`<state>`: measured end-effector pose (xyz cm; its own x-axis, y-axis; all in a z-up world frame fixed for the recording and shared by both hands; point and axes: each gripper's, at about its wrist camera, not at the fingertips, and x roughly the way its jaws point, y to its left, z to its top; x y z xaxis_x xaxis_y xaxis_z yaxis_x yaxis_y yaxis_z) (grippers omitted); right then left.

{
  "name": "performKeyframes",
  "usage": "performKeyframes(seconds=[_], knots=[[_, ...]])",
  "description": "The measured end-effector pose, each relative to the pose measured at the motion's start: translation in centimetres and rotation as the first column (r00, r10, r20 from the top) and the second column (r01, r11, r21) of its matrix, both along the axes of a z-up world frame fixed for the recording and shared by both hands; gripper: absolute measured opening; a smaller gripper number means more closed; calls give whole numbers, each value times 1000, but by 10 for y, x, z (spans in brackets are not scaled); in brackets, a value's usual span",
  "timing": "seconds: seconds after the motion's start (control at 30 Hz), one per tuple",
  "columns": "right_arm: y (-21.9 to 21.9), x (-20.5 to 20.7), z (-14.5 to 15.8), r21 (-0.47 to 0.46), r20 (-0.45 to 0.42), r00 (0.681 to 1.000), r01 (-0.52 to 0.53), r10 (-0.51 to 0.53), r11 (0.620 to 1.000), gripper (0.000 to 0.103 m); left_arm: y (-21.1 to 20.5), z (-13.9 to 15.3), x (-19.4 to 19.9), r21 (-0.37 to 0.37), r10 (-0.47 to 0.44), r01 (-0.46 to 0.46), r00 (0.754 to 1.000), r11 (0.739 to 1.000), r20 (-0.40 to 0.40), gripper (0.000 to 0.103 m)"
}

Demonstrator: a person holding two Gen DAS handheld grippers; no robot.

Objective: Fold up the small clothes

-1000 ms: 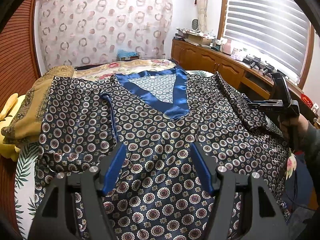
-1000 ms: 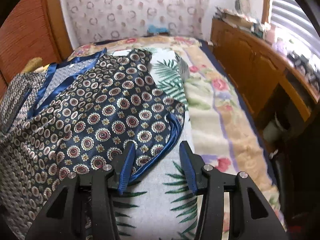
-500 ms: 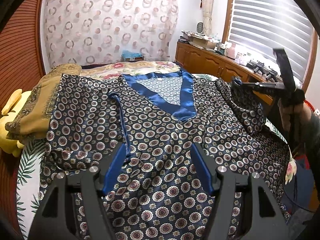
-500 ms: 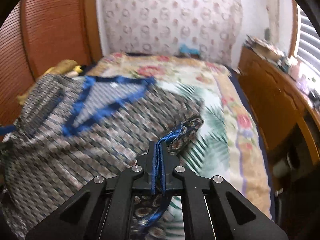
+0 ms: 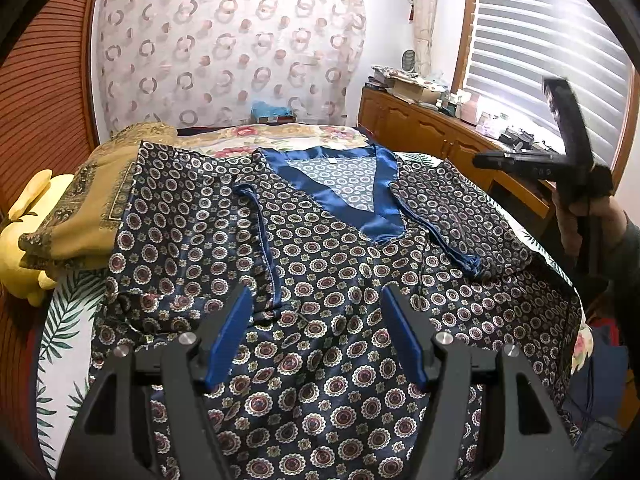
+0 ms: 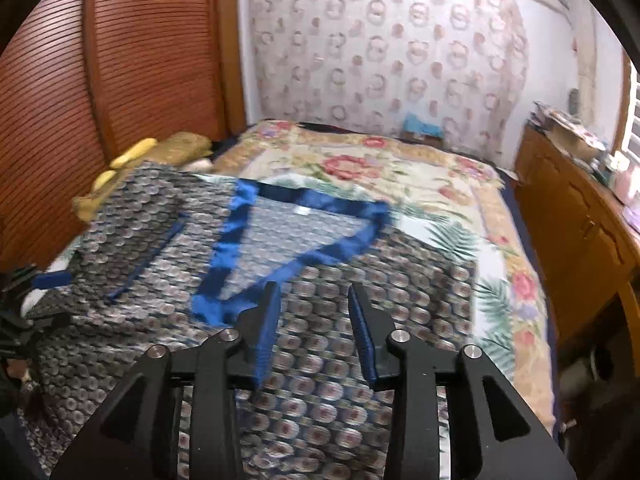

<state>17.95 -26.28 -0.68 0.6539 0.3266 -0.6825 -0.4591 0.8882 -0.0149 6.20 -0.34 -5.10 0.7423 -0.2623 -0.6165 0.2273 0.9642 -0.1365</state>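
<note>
1. The scene is carried by a bed, covered with a floral bedspread – pink blooms, tan borders, green palm fronds.
2. A dark patterned satin top with a blue V-neck is spread flat across the bedspread, both sleeves folded inward over the body.
3. A mustard-brown patterned cushion is seen at the bed's left edge – partly overlapped by the top's shoulder.
4. A yellow plush toy is seen beside the cushion.

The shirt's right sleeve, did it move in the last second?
Yes. The right sleeve now lies folded inward on the shirt, beside the blue collar, off the bedspread.
</note>
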Motion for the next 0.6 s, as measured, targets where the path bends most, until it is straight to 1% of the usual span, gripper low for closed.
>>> performKeyframes(seconds=[0.1,0.17,0.3,0.37,0.5,0.53,0.57,0.6], knots=[[-21,9,-17,-51,-37,998,51,-53,997,35,0,0,0,0,0,0,1000,1000,0,66],[-33,16,-33,-101,-70,993,88,-96,991,36,0,0,0,0,-1,1,1000,1000,-1,66],[-45,22,-57,-119,-127,983,120,-135,986,36,-2,-1,1,6,-4,4,1000,1000,-6,66],[-46,21,-66,-113,-156,980,109,-126,988,36,-4,-2,2,9,-4,5,1000,1000,-9,66],[-41,21,-78,-159,-187,975,88,-117,983,35,-4,-2,3,11,-3,3,1000,1000,-9,66],[-40,21,-79,-167,-187,975,88,-119,982,30,-4,-1,3,11,-1,1,1000,1000,-9,66],[-40,21,-79,-160,-187,976,84,-114,984,27,-4,-1,4,11,-1,1,1000,1000,-9,66],[-41,21,-79,-153,-193,975,79,-108,985,18,-3,-1,4,11,0,0,1000,1000,-9,66]])
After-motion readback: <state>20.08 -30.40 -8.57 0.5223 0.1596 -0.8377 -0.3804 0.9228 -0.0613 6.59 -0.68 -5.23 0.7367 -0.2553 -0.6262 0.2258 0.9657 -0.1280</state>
